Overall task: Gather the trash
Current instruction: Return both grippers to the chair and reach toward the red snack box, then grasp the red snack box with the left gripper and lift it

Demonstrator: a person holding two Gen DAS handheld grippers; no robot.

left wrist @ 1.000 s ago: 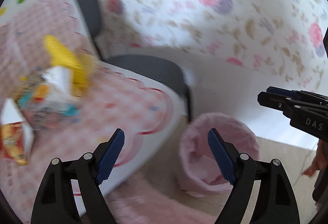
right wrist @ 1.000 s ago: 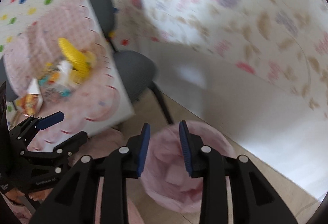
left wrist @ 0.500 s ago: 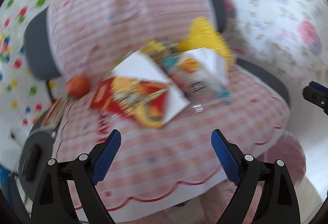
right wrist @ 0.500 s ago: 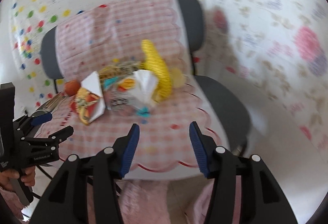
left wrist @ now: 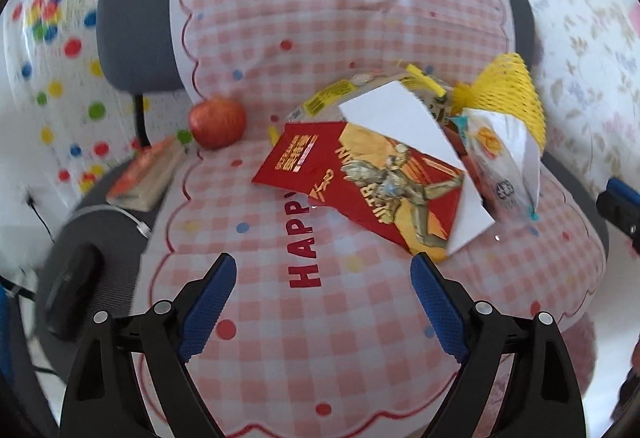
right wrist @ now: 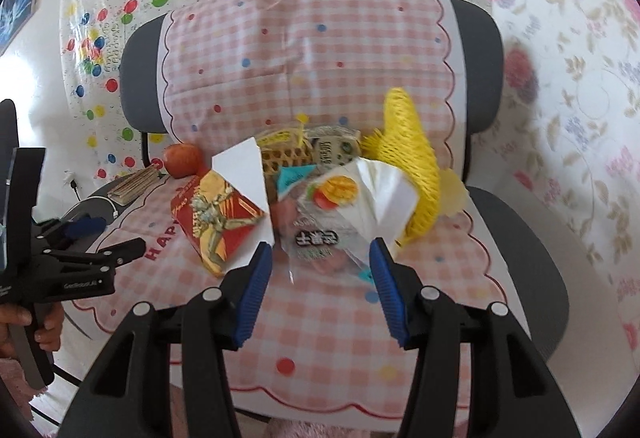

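Observation:
A pile of trash lies on the pink checked cloth (left wrist: 320, 338) over a chair seat: a red and gold carton (left wrist: 384, 189) (right wrist: 218, 222), a clear snack wrapper (left wrist: 500, 165) (right wrist: 340, 213), a yellow foam net (left wrist: 512, 93) (right wrist: 408, 153) and more wrappers behind. My left gripper (left wrist: 322, 298) is open and empty, just in front of the red carton. My right gripper (right wrist: 320, 282) is open and empty, its jaws on either side of the near edge of the clear wrapper. The left gripper also shows in the right wrist view (right wrist: 80, 262).
A red apple (left wrist: 218, 121) (right wrist: 182, 159) sits left of the pile. A small book (left wrist: 144, 177) and a white cable lie on the neighbouring grey chair (left wrist: 100, 258). Colourful dotted and flowered wall coverings stand behind. Pink rug edge (right wrist: 304, 430) shows below.
Both grippers swung from the pink bin on the floor to the chair seat and closed in on the trash pile. The right jaws opened wider.

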